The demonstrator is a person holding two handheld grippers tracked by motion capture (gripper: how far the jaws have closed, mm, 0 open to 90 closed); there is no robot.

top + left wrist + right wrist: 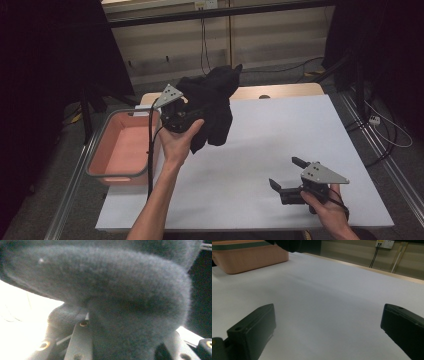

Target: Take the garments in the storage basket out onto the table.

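Note:
A black fleecy garment (212, 102) hangs bunched in the air over the table's far left part, beside the pink bin (122, 150). My left gripper (186, 111) is shut on the garment, raised well above the table. In the left gripper view the dark fuzzy cloth (120, 297) is pressed between the jaws and hides most of them. My right gripper (285, 174) rests low near the table's front right, open, with nothing between its jaws. In the right gripper view my right gripper (328, 330) shows wide-spread jaws over bare white table.
The white table (270, 135) has a wooden strip along its far edge. The pink bin (249, 256) stands at the table's left edge. Cables and a power strip (374, 120) lie on the floor to the right. Dark curtains flank both sides.

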